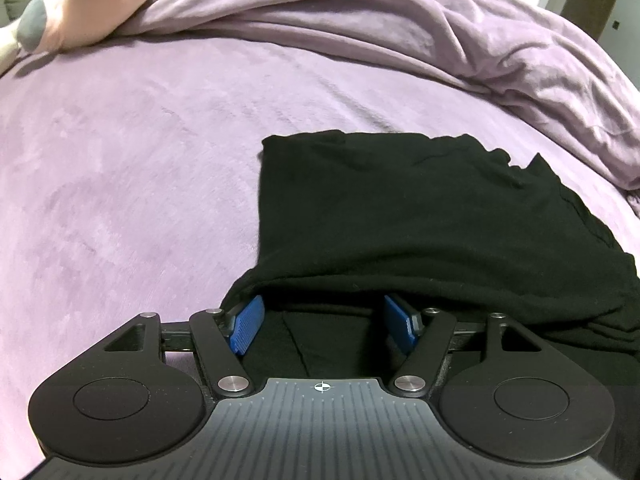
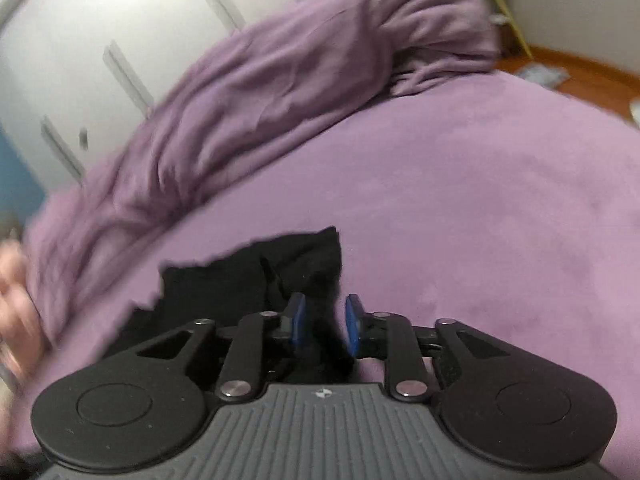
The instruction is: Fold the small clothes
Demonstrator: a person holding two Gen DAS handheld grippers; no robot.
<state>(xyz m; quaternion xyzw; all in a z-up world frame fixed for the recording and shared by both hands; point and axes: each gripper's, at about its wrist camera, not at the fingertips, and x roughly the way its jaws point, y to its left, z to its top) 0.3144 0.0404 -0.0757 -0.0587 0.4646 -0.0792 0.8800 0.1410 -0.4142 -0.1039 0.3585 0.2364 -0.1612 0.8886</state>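
Observation:
A black garment lies folded on the purple bed cover. In the left wrist view, my left gripper is open, its blue fingertips tucked under the garment's near fold, with black cloth lying between the jaws. In the right wrist view, which is blurred, my right gripper has its blue pads partly closed around a bunched edge of the black garment; a narrow gap with cloth in it shows between them.
A rumpled purple blanket is heaped along the far side and shows in the right wrist view too. A pink plush toy lies at the far left. White wardrobe doors stand behind the bed. Wooden floor shows at right.

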